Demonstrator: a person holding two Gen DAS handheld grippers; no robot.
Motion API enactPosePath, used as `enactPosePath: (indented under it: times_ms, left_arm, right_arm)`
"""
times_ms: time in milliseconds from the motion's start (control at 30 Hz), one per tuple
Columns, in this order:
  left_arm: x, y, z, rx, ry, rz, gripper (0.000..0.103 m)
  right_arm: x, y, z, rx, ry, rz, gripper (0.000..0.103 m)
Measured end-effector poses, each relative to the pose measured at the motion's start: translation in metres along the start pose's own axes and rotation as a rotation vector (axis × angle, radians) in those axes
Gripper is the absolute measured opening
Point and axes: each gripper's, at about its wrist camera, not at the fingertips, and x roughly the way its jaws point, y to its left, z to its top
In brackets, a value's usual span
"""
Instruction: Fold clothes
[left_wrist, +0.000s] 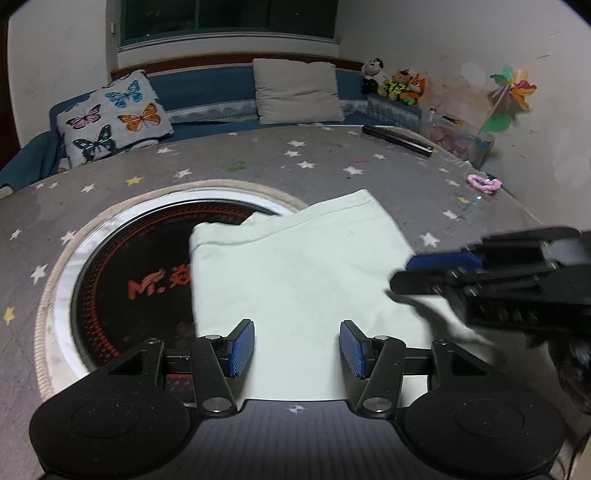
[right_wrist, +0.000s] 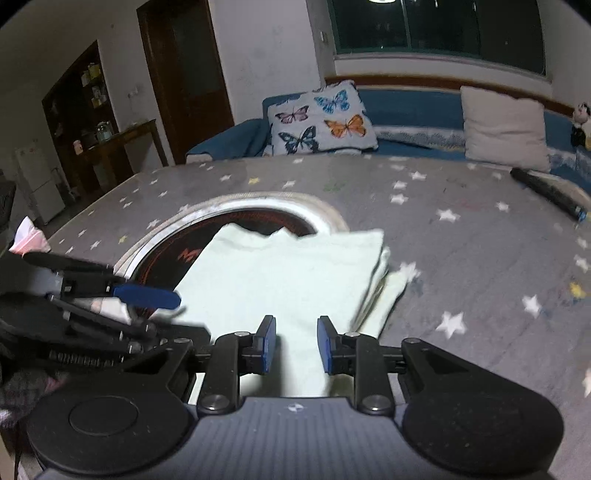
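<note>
A pale green garment (left_wrist: 295, 273) lies folded flat on the grey star-patterned table cover (left_wrist: 332, 158), partly over a round black heater plate (left_wrist: 140, 266). My left gripper (left_wrist: 297, 349) is open over the garment's near edge, blue pads apart. My right gripper (right_wrist: 296, 343) is open over the garment (right_wrist: 280, 273) near its front edge, with folded layers showing at its right. Each gripper shows in the other's view: the right one (left_wrist: 436, 273) at the garment's right side, the left one (right_wrist: 162, 299) at its left side.
A black bar-shaped object (left_wrist: 397, 138) and a pink hair tie (left_wrist: 484, 183) lie on the far right of the table. A blue sofa holds a butterfly cushion (left_wrist: 114, 116), a beige cushion (left_wrist: 297, 92) and plush toys (left_wrist: 395, 83). A pinwheel (left_wrist: 511, 96) stands at the wall.
</note>
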Motion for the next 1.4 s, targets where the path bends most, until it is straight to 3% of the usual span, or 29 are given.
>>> enactPosePath:
  times_ms: [233,400,567,767,967,1400]
  left_arm:
    - [0.012,-0.014,0.004,0.015,0.016,-0.021,0.055]
    - [0.014,-0.011,0.005,0.007,0.021,-0.026,0.055]
    - [0.011,0.006,0.010,-0.035,0.000,0.017,0.056]
    - [0.015,0.039,0.029,-0.126,-0.042,0.076,0.053]
    - [0.029,0.068,0.049,-0.195,-0.066,0.128,0.037]
    - [0.052,0.080,0.047,-0.174,-0.056,0.153,0.035]
  right_arm:
    - [0.024,-0.017,0.034,0.036,-0.037,-0.014,0.024]
    - [0.059,-0.031,0.035,0.055,0.024,-0.052,0.024]
    - [0.039,-0.033,0.031,0.083,-0.012,-0.054,0.036]
    - [0.007,-0.034,0.019,0.143,-0.052,-0.033,0.036]
    - [0.005,-0.015,0.009,0.089,-0.047,0.020,0.036]
    - [0.015,-0.013,-0.003,0.100,-0.016,0.031,0.036]
